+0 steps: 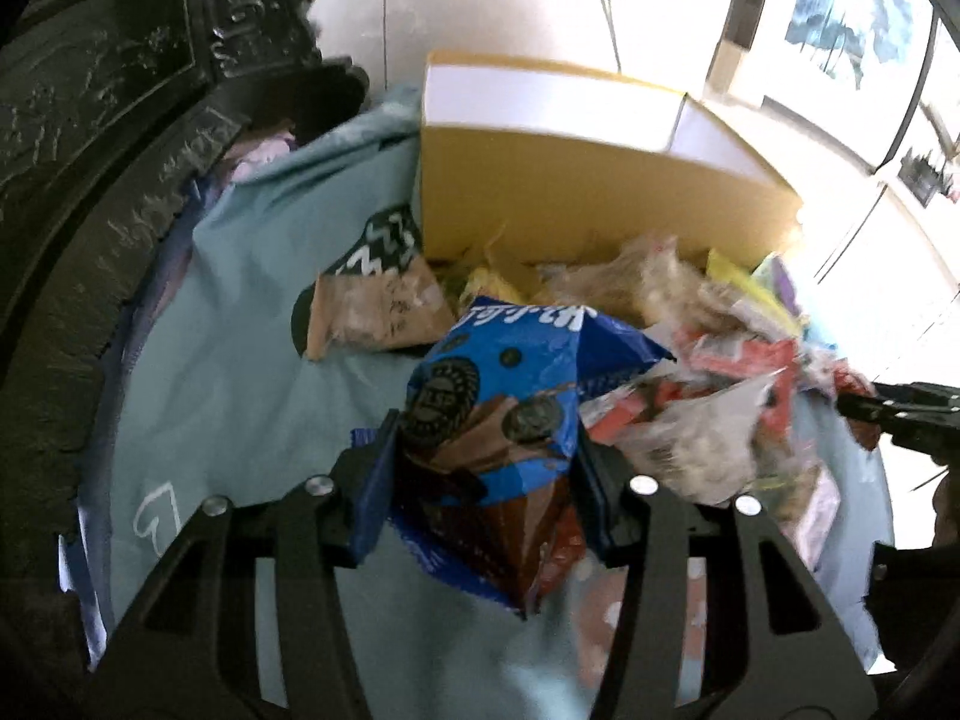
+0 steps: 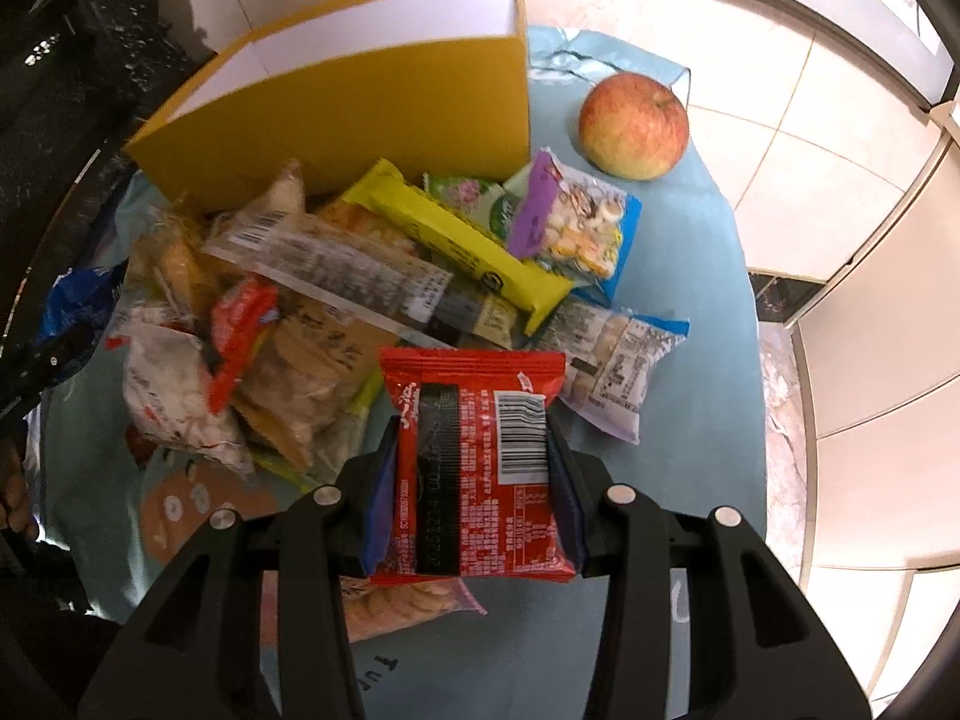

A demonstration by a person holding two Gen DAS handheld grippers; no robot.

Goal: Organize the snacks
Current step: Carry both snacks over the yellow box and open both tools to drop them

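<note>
A blue cookie packet stands between the fingers of my left gripper, whose pads press on both its sides above the light blue cloth. My right gripper is shut on a red snack packet with a barcode, held over the near side of the snack pile. Behind the pile stands an open yellow box, white inside. In the left wrist view the same yellow box is at the back and the right gripper shows at the right edge.
A red-yellow apple lies on the cloth to the right of the box. A brown packet lies apart, left of the pile. Dark carved furniture borders the left side. The round table drops off to tiled floor on the right.
</note>
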